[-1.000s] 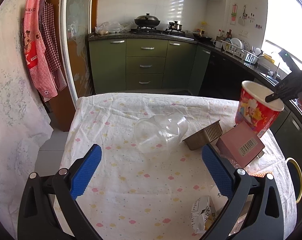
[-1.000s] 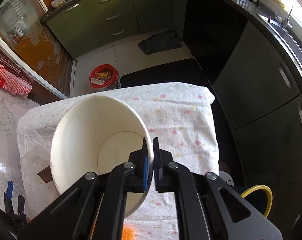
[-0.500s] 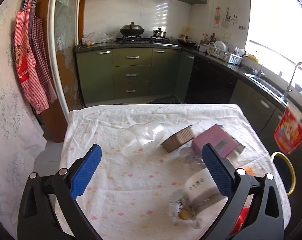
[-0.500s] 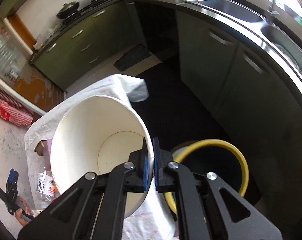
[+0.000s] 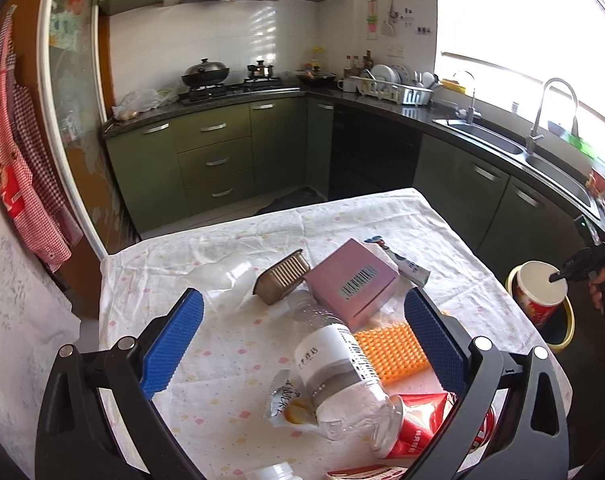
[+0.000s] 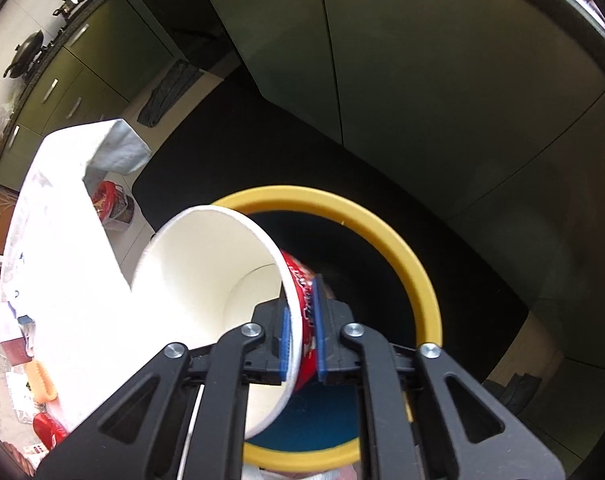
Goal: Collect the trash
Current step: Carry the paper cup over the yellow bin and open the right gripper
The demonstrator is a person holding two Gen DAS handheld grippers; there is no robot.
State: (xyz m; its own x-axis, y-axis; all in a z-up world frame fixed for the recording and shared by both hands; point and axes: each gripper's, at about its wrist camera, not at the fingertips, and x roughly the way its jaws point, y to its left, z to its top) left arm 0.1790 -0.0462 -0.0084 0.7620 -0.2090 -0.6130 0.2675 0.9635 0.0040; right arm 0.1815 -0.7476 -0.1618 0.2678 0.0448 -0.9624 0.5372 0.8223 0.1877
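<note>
Over round yellow-rimmed bin (image 6: 386, 236), smooth white-walled paper cup (image 6: 206, 276).

It is a kitchen with green cupboards (image 5: 214, 148) and white wall tiles (image 5: 206, 48). A big window (image 5: 518, 20) lets in bright light over the sink (image 5: 486, 138). The floor (image 6: 218, 80) is pale, with a black mat (image 6: 230, 140).

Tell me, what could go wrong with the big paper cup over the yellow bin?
The right gripper has just been opening its fingers, and the paper cup sits tilted over the yellow-rimmed bin. Part of its mouth hangs past the rim on the table side, so it might catch the rim and tumble to the floor. It may also land sideways and hog room inside.
</note>
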